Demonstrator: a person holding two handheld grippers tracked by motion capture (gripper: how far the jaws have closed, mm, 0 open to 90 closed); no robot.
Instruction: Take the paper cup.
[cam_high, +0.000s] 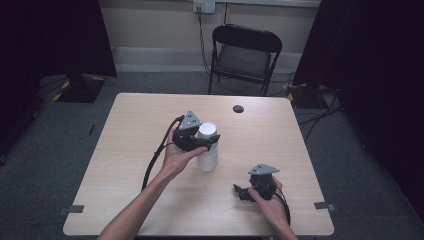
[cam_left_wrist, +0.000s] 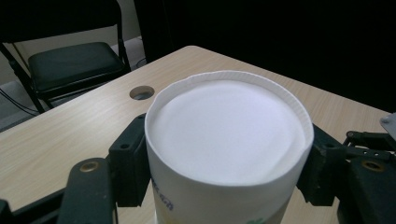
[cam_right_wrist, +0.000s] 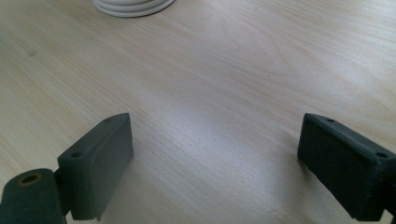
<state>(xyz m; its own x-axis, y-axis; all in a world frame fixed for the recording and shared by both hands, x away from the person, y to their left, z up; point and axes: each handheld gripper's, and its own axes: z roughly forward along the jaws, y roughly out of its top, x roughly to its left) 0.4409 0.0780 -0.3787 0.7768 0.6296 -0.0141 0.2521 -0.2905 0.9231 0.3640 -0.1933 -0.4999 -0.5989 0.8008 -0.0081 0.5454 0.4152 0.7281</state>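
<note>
A white paper cup (cam_high: 208, 156) stands upside down near the middle of the wooden table (cam_high: 125, 150). My left gripper (cam_high: 204, 140) is shut on its upper part, one black pad on each side of the wall. In the left gripper view the cup's flat bottom (cam_left_wrist: 224, 130) faces up, with the pads (cam_left_wrist: 128, 161) pressing its sides and the rim slightly dented. Stacked white rims of the cup's base (cam_right_wrist: 133, 5) rest on the table. My right gripper (cam_high: 240, 192) lies low near the front right. Its jaws are open over bare wood (cam_right_wrist: 215, 140).
A round cable hole (cam_high: 238, 108) sits near the table's far edge. Behind the table stands a black folding chair (cam_high: 245, 55). Dark curtains hang at both sides, with cables on the floor at the right.
</note>
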